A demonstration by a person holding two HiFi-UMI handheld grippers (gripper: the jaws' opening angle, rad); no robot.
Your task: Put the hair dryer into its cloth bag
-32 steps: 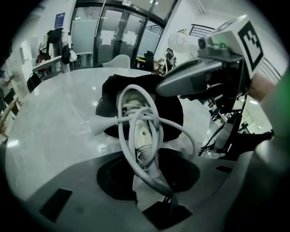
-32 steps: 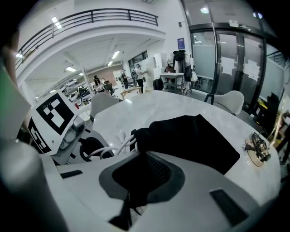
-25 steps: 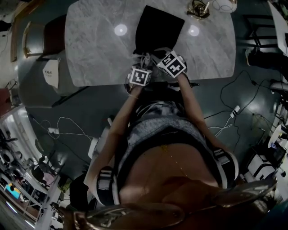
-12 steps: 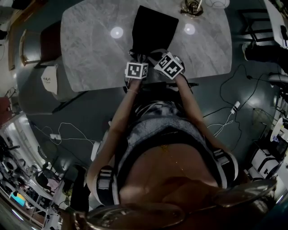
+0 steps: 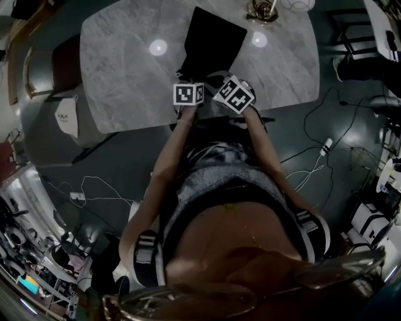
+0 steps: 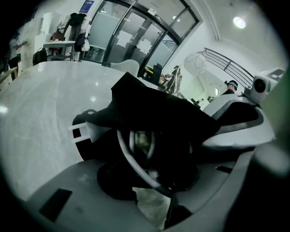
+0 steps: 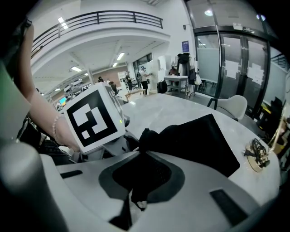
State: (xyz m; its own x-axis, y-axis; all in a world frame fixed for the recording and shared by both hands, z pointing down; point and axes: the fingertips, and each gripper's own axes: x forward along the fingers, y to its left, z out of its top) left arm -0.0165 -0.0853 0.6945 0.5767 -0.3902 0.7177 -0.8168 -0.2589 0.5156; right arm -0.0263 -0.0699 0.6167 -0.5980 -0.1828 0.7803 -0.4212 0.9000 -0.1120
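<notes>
The black cloth bag [image 5: 210, 41] lies flat on the marble table [image 5: 125, 69], its mouth toward the near edge. My right gripper [image 5: 220, 80] is shut on the rim of the bag's mouth; in the right gripper view a fold of black cloth [image 7: 149, 136] is pinched in the right gripper [image 7: 140, 181]. My left gripper [image 5: 190, 78] is beside it at the mouth. In the left gripper view the left gripper [image 6: 149, 174] is shut on the dark hair dryer [image 6: 147, 147]. A white cord [image 6: 129, 156] and white plug [image 6: 81, 132] show, and the bag's cloth [image 6: 154, 108] drapes over the top.
A gold ornament [image 5: 263, 9] stands at the table's far edge beyond the bag. Chairs [image 5: 59, 59] sit at the table's left, with a white object [image 5: 66, 116] below them. Cables and a power strip [image 5: 326, 150] lie on the floor at the right.
My left gripper has moved toward the bag's mouth and rolled a little. The right gripper has stayed where it was, still pinching the cloth.
</notes>
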